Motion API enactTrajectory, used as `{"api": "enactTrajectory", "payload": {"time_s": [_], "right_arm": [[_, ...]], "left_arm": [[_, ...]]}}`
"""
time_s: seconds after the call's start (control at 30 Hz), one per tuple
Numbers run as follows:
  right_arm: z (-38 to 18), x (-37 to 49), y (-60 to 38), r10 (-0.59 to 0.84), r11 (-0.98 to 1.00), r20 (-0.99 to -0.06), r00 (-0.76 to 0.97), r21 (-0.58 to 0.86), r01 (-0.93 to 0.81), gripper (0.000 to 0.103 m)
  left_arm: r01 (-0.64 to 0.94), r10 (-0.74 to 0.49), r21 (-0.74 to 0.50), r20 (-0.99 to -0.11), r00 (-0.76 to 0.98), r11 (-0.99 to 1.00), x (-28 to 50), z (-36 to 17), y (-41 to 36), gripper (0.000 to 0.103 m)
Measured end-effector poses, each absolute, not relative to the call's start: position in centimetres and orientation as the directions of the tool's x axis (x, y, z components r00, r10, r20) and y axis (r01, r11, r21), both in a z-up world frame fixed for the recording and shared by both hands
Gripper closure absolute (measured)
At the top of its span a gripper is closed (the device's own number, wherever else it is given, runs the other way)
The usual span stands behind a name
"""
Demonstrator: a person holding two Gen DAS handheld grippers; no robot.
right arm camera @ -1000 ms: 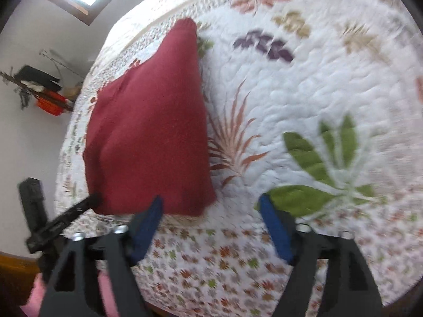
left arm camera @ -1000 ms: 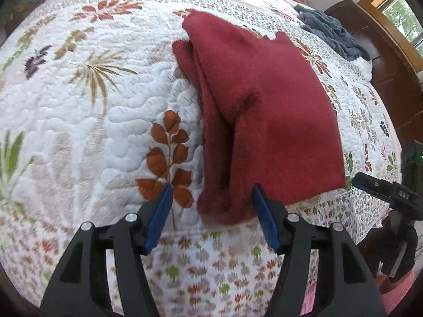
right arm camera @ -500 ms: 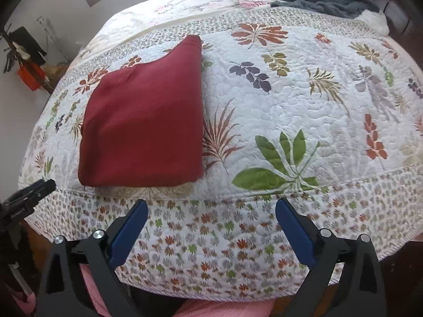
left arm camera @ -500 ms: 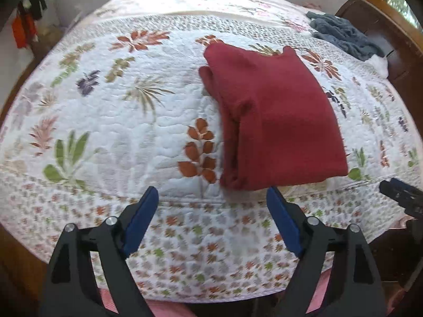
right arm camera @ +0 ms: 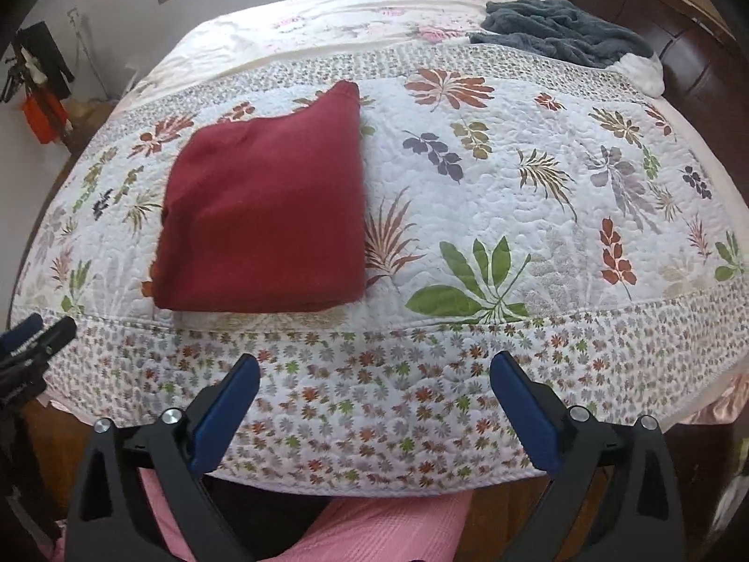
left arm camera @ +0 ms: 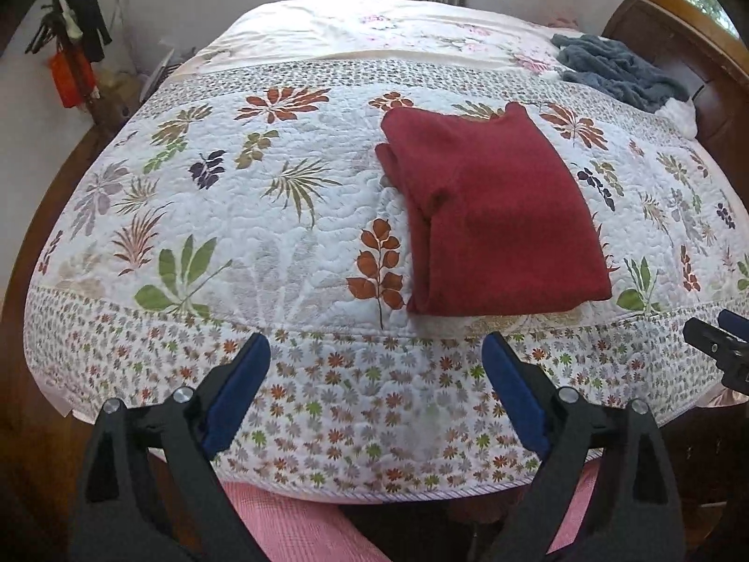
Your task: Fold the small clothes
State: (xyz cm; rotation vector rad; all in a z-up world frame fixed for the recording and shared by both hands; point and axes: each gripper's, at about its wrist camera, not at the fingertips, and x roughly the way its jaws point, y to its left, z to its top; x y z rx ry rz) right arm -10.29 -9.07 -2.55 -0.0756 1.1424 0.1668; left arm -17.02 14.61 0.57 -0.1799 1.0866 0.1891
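Observation:
A dark red garment (left arm camera: 496, 215) lies folded into a flat rectangle on the floral quilt (left arm camera: 281, 215), near the bed's front edge. In the right wrist view the same red garment (right arm camera: 267, 206) sits left of centre. My left gripper (left arm camera: 374, 365) hangs open in front of the bed's edge, well short of the garment, with nothing between its blue pads. My right gripper (right arm camera: 374, 384) is open too, off the quilt's (right arm camera: 515, 215) front edge and empty. The tip of the right gripper (left arm camera: 716, 337) shows at the right edge of the left wrist view.
A crumpled grey-blue cloth (left arm camera: 613, 65) and something white (left arm camera: 676, 112) lie at the far right by the dark wooden headboard (left arm camera: 693, 47). Hanging items, one orange (left arm camera: 65, 75), are at the left wall. A person's pink-clad legs (right arm camera: 384, 529) are below the grippers.
Both grippers have pulled back from the garment's near edge to beyond the bed's front edge and opened wider. The folded garment stays in place.

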Motion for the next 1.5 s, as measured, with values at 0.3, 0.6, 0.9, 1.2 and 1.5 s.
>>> {"api": "enactTrajectory", "payload": {"time_s": [0.3,0.6,0.9,1.2,1.5], "right_arm": [[0.3,-12.1,-8.1,0.085,0.983,-0.878,0.471,-0.002,-0.182,0.004],[2.2,-13.0,-7.5,0.048,0.982,-0.849,0.526,-0.055,-0.179,0.004],[2.2,-12.9,-7.8,0.065,0.984,-0.848,0.526,-0.033,-0.174,0.004],[1.1,-12.5,-8.4,0.075,0.987,-0.862,0.501,-0.007,-0.159,0.004],[0.7,-12.2,-8.4,0.085,0.987,-0.867,0.491,0.005,-0.162,0.004]], "left_arm": [[-0.263,0.131,-0.002,-0.862,0.490,0.965,-18.6,3.1,13.7,0.012],[-0.281,0.177,0.032,-0.844,0.507,0.959,-19.3,4.4,13.0,0.012],[-0.284,0.198,0.053,-0.837,0.510,0.957,-19.3,4.7,12.1,0.012],[-0.278,0.209,0.073,-0.842,0.498,0.958,-19.1,4.2,11.7,0.012],[-0.273,0.214,0.083,-0.841,0.497,0.958,-19.1,3.9,11.7,0.012]]}}
